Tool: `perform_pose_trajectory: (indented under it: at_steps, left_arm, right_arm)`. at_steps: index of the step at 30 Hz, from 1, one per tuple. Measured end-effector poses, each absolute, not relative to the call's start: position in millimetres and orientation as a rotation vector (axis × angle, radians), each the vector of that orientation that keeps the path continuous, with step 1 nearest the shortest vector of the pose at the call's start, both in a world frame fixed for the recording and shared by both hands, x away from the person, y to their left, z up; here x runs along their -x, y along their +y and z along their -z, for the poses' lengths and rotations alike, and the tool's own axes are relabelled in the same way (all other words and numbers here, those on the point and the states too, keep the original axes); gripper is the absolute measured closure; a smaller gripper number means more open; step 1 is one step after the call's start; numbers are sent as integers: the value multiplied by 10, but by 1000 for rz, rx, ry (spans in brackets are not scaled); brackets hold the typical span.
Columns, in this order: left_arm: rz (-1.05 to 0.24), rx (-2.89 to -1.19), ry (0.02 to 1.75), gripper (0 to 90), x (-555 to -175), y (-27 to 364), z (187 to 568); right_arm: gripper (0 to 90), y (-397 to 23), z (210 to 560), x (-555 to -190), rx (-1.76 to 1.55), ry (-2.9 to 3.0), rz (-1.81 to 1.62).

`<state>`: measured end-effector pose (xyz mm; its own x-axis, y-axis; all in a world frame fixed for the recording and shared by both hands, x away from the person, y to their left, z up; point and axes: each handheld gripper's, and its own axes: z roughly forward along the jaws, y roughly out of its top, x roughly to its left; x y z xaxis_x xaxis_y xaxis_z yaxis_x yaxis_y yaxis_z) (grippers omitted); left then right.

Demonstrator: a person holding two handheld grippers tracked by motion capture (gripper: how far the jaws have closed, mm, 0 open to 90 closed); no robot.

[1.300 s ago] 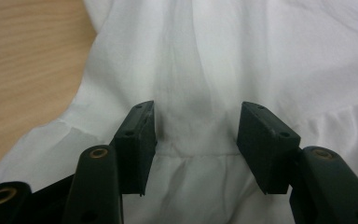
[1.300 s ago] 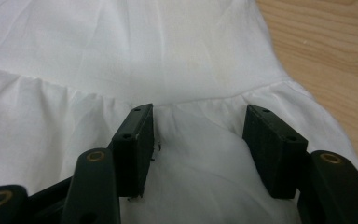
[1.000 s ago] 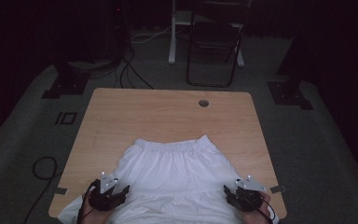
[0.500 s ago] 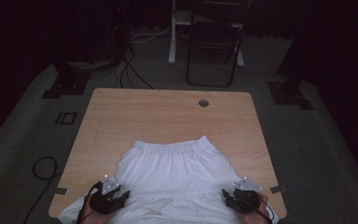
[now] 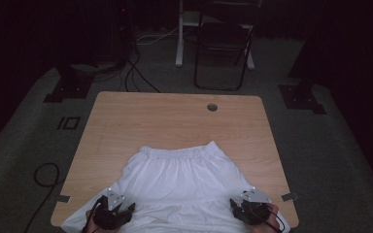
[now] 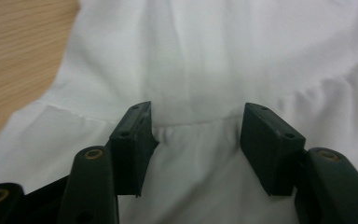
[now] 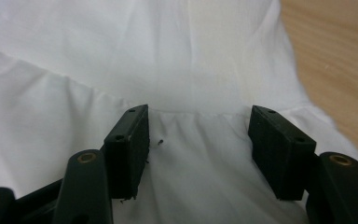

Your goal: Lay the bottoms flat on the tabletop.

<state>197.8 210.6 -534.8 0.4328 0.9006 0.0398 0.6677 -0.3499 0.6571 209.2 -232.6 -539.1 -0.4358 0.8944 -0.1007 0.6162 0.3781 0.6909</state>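
A white skirt (image 5: pixel 184 179) lies flat on the wooden table (image 5: pixel 175 121), its gathered waistband at the far side and its hem hanging over the near edge. My left gripper (image 5: pixel 114 213) rests on the skirt's near left part and my right gripper (image 5: pixel 246 211) on its near right part. In the left gripper view the jaws (image 6: pixel 196 126) stand apart over the tier seam, with flat skirt cloth (image 6: pixel 214 56) between them. The right gripper (image 7: pixel 198 126) stands the same way over the cloth (image 7: pixel 144 51). Both pairs of jaws have just been opening, and neither pinches the cloth.
Bare table wood (image 6: pixel 18 56) lies left of the skirt and more of it (image 7: pixel 335 60) to the right. A cable hole (image 5: pixel 212 107) sits near the far edge. A folding chair (image 5: pixel 223 48) and floor cables (image 5: pixel 136 73) lie beyond the table.
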Motion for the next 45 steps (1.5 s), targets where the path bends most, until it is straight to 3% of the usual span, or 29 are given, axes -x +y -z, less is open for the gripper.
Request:
perform_pose_trajectory:
  at_steps: [27, 45]
  left_arm:
    - [-630, -1988, 1327, 495, -3080, 2114, 5446]
    - [-645, -1964, 1372, 510, -3906, 2115, 5437]
  right_arm:
    - [378, -2374, 5467, -3072, -1379, 2060, -872]
    - [397, -2280, 5471, -3999, -1410, 1996, -849]
